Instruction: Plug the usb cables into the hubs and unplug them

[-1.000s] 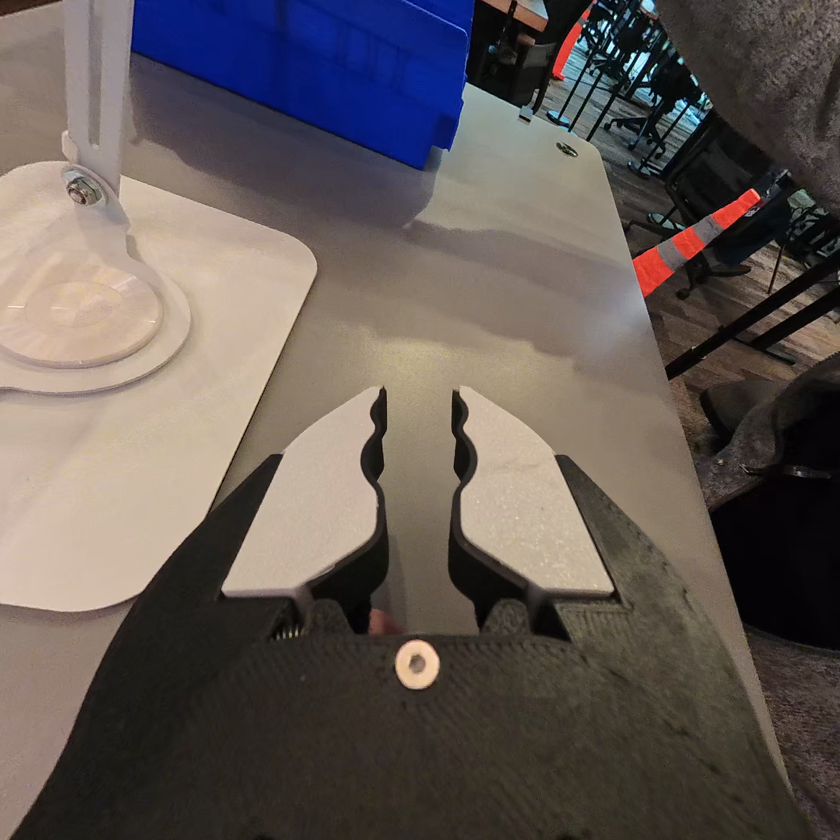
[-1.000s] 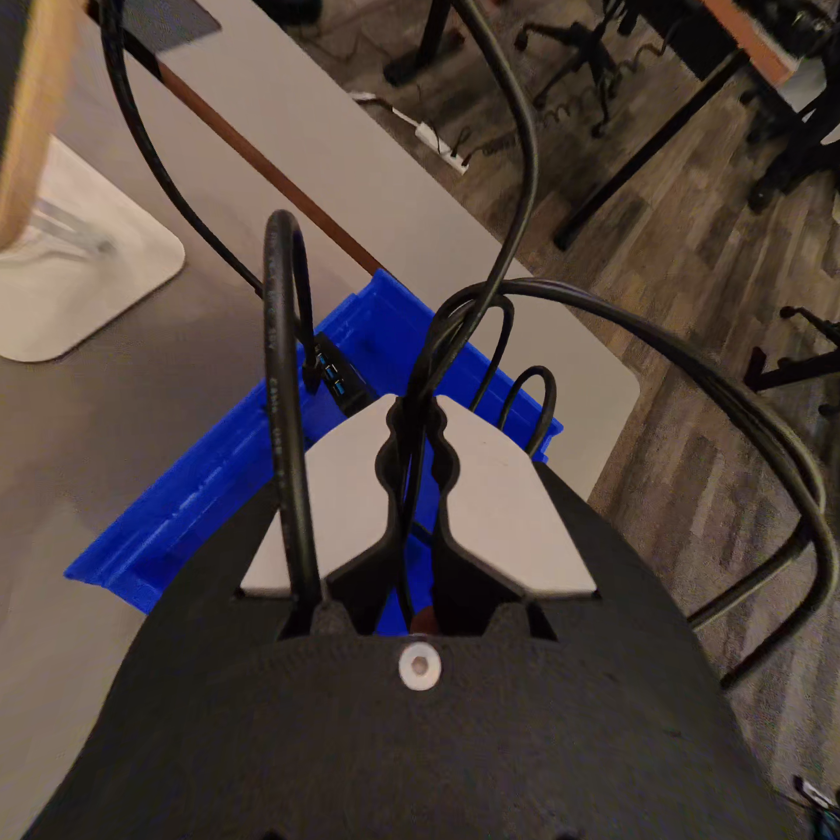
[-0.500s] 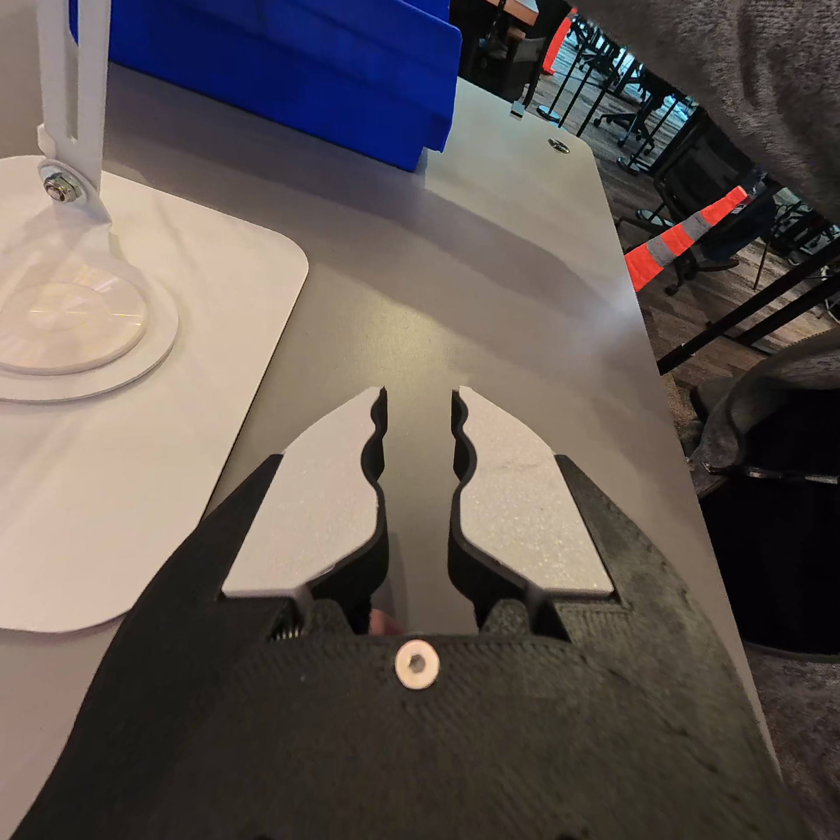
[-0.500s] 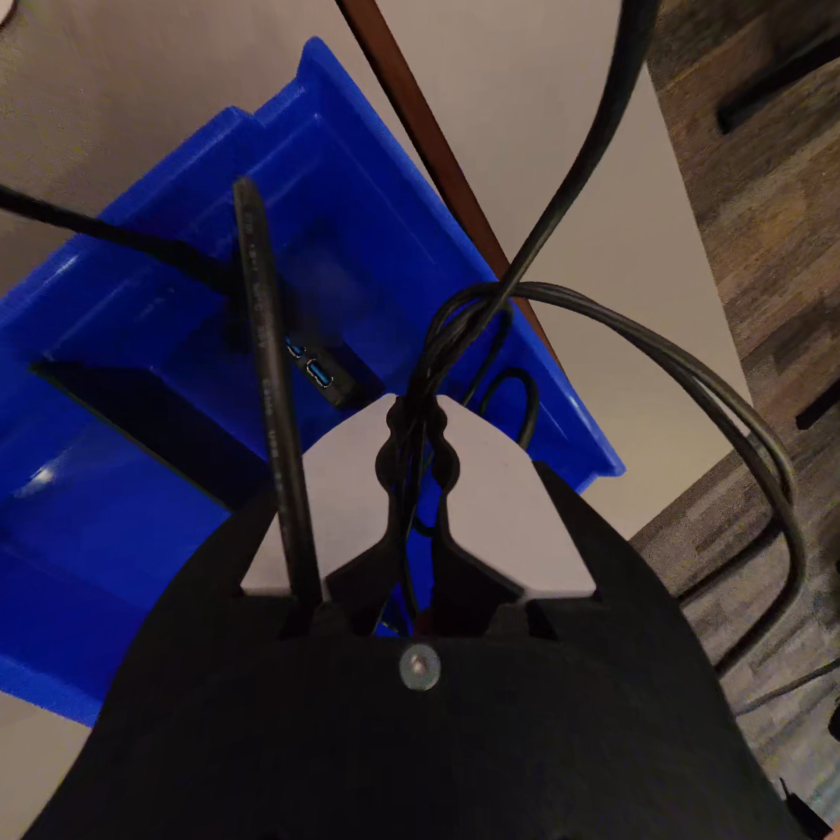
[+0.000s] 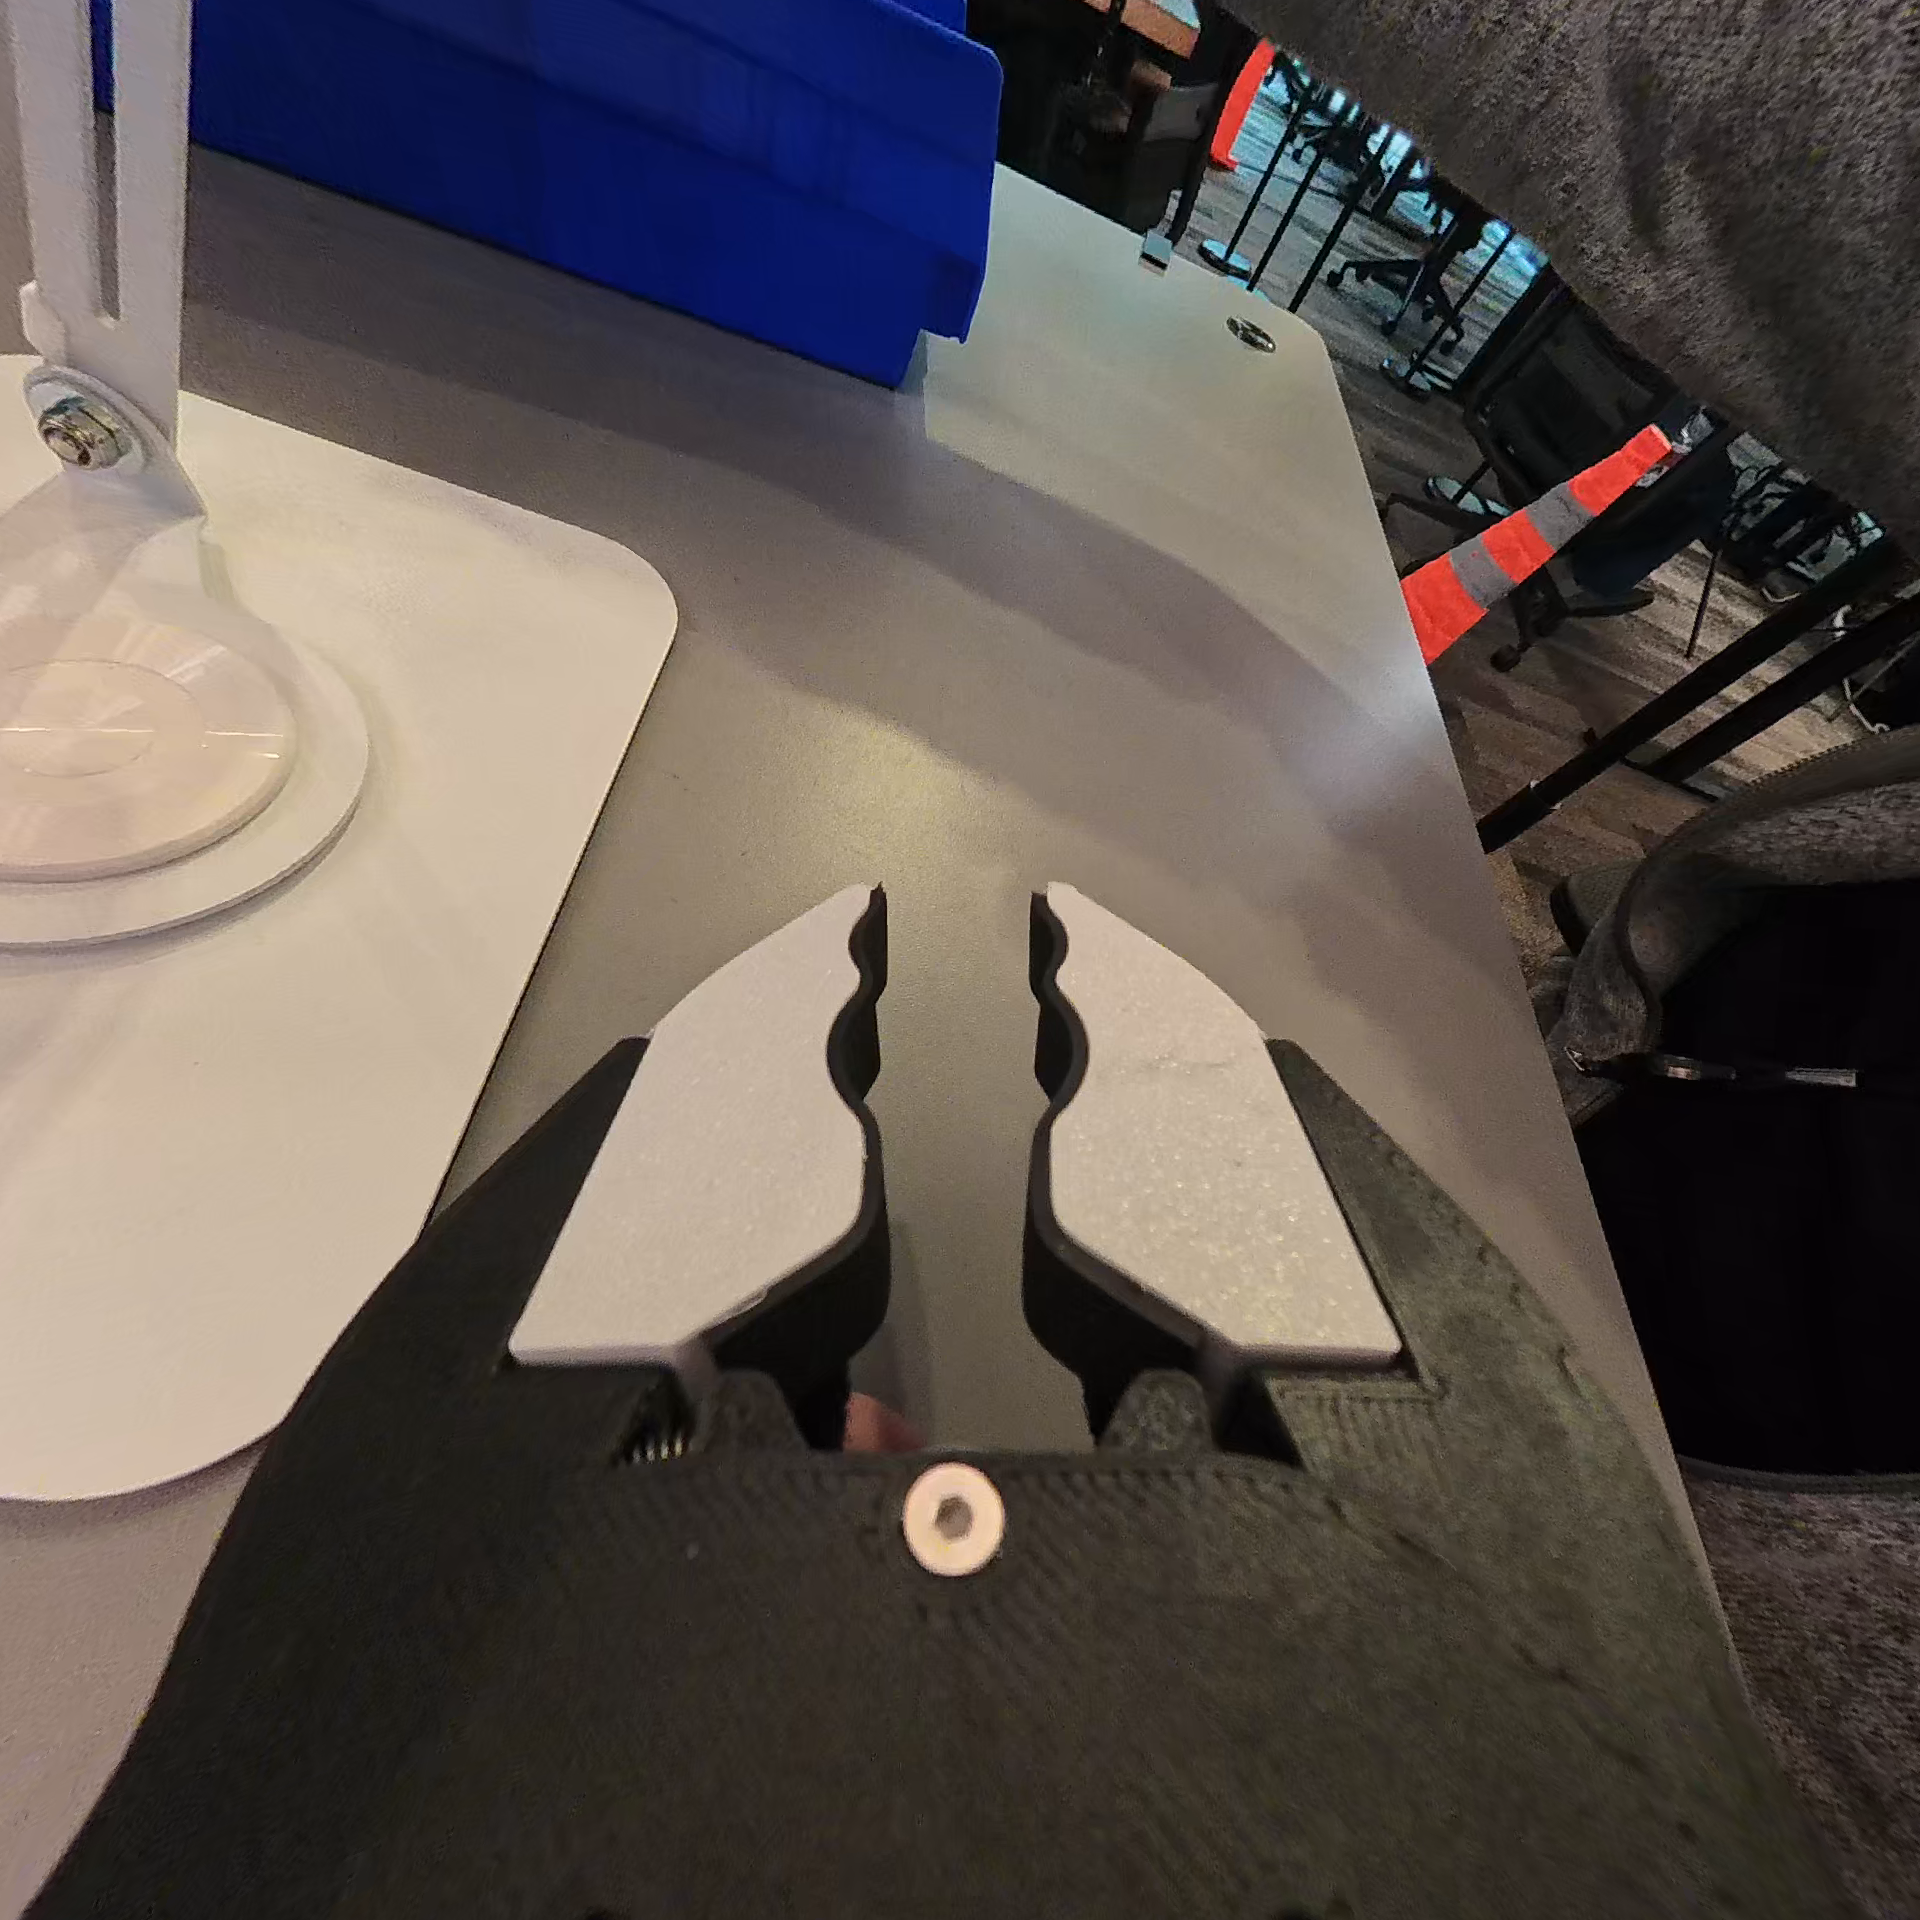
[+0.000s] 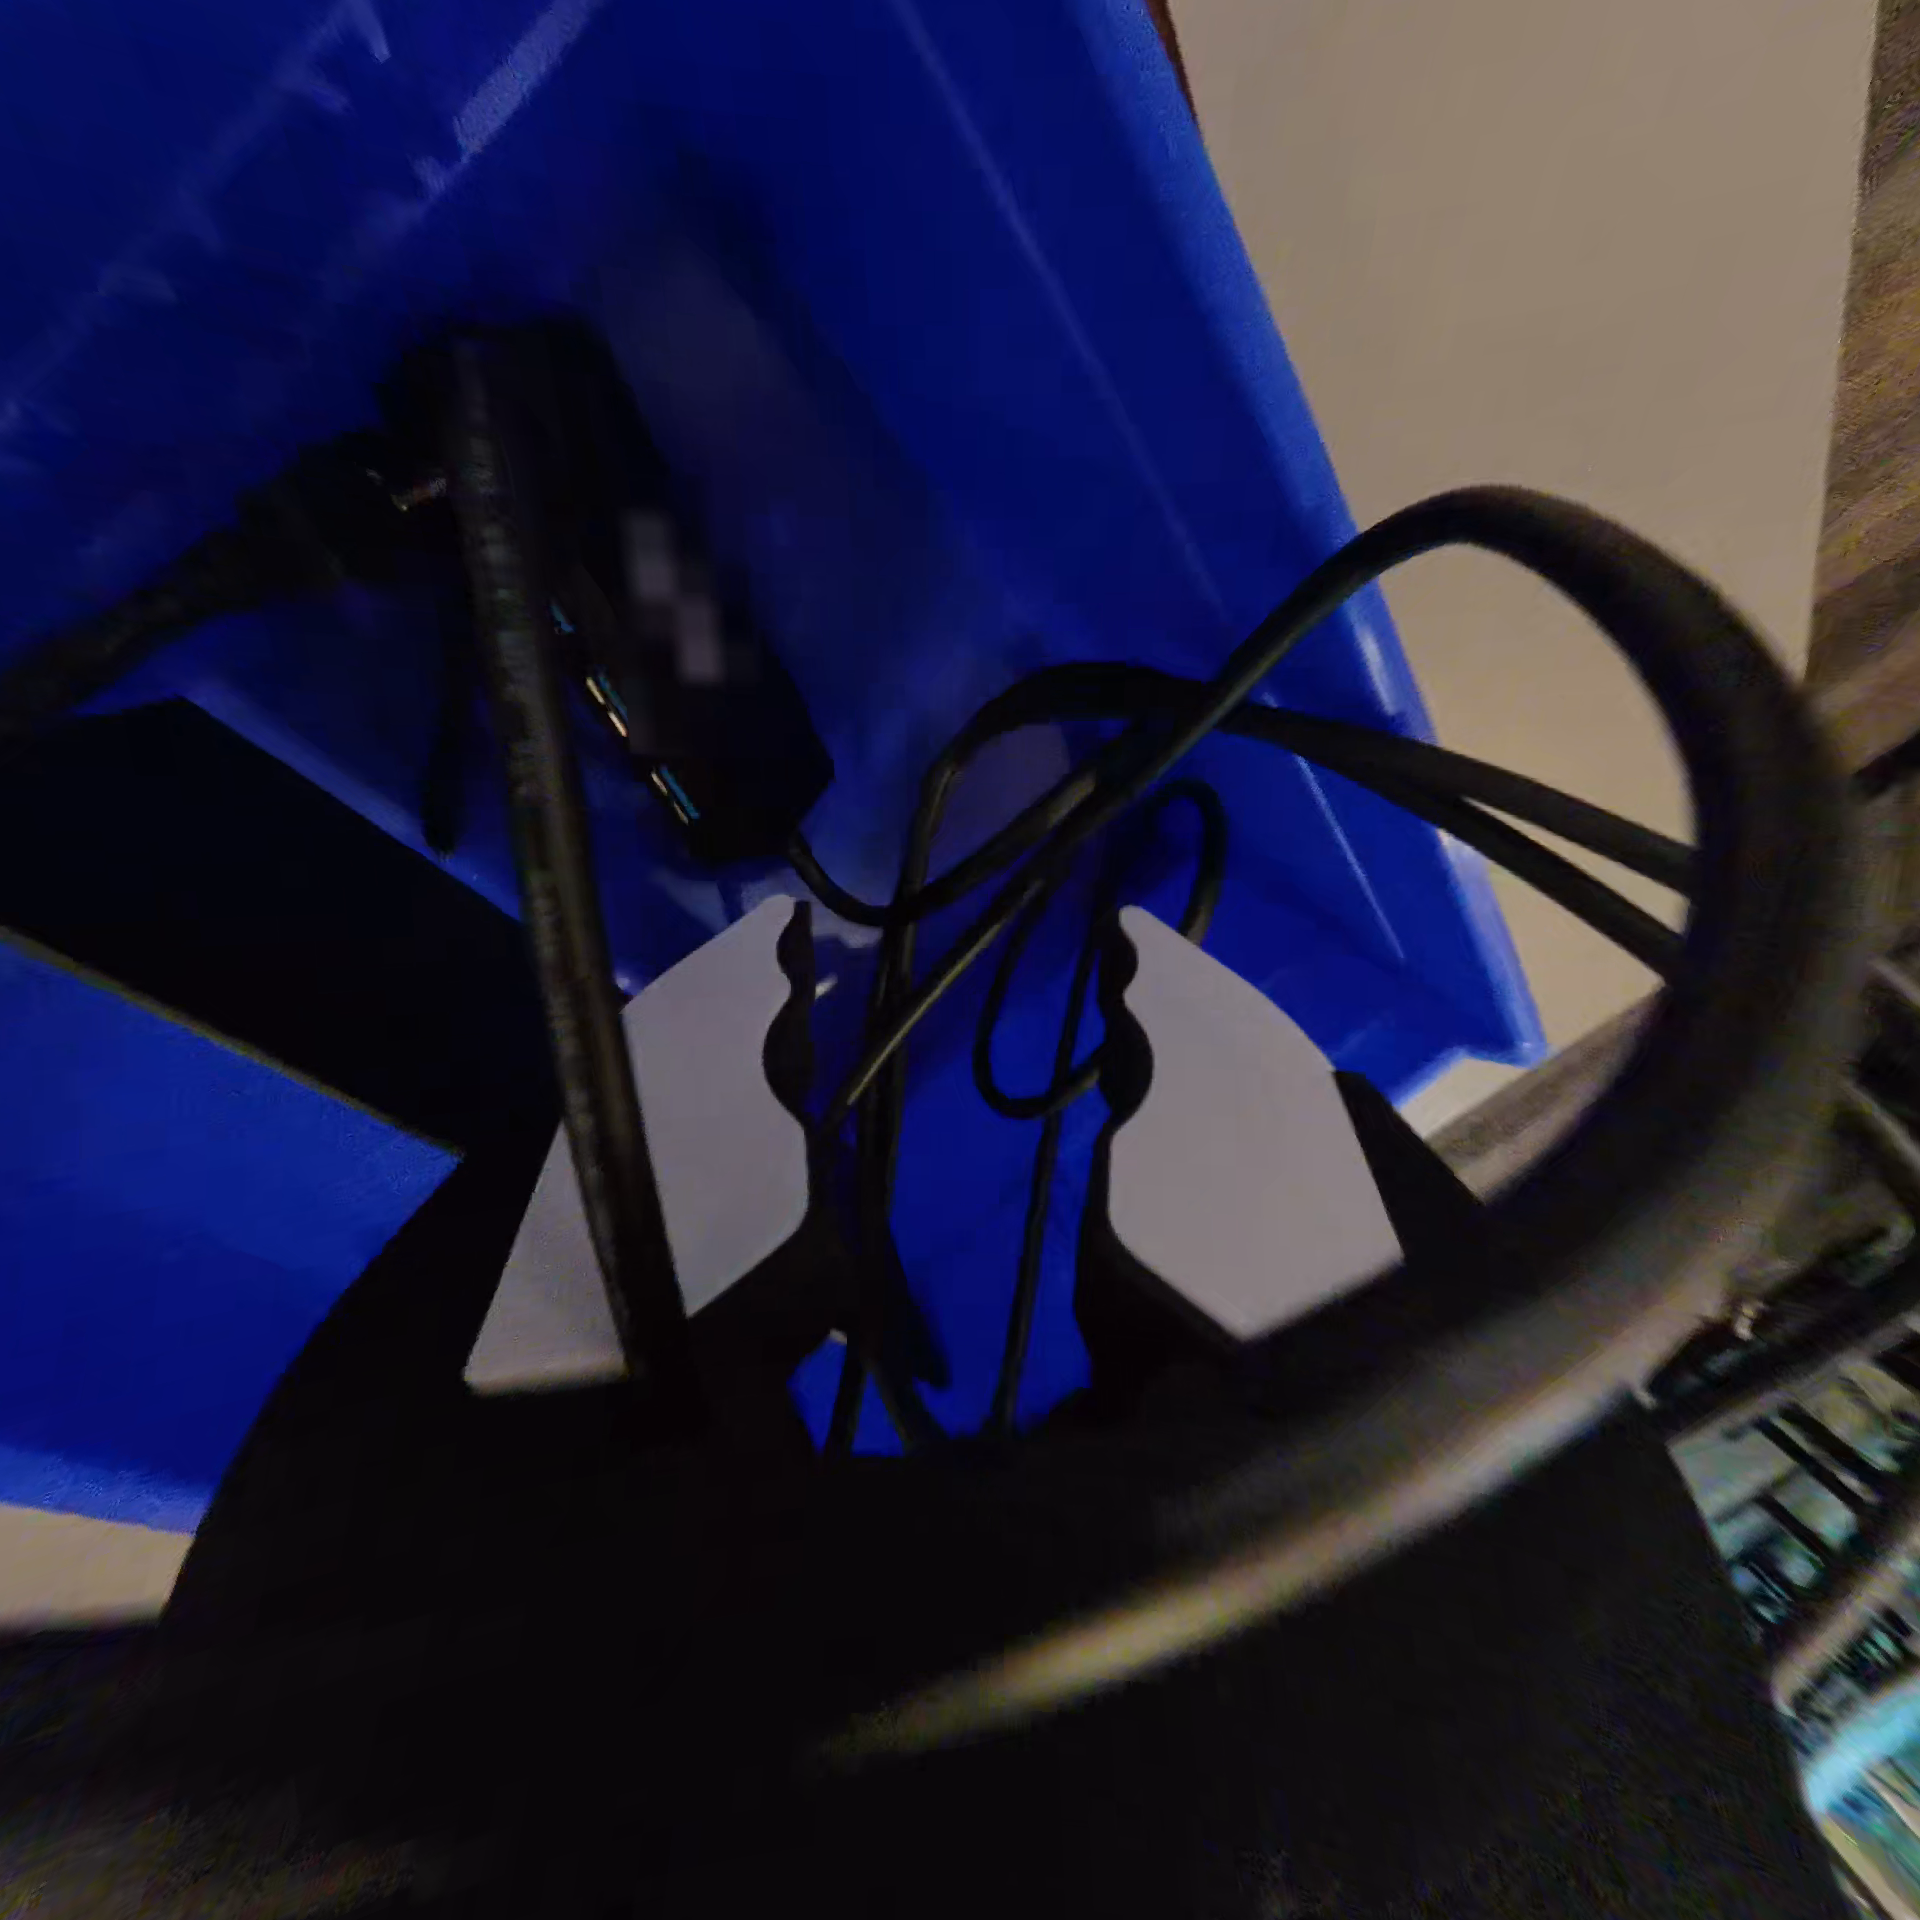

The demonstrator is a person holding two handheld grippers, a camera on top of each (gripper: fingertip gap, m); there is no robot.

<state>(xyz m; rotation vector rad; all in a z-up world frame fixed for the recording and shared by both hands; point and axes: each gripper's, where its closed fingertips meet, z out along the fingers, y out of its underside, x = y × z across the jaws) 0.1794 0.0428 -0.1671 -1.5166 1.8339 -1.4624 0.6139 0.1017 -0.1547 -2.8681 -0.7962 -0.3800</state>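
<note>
In the right wrist view my right gripper [image 6: 961, 914] is open over the blue bin [image 6: 1039, 364]. Thin black cables [image 6: 1023, 831] hang loose between its spread fingers, and the pads do not press on them. A black USB hub [image 6: 665, 644] with blue ports lies in the bin just ahead on the left. A thicker black cable [image 6: 540, 831] runs over the left finger. In the left wrist view my left gripper [image 5: 956, 894] is open and empty above the grey table [image 5: 1039, 644]. The blue bin [image 5: 582, 156] stands at the far end.
A white stand base [image 5: 312, 935] with an upright post [image 5: 94, 187] lies left of my left gripper. The table's right edge drops to the floor, with an orange-and-grey cone [image 5: 1527, 540] beyond. A thick black cable loop [image 6: 1704, 935] arcs at the right of the right wrist view.
My right gripper has opened and let go of the thin black cables it was shut on. It has moved down closer into the blue bin. My left gripper has hardly moved.
</note>
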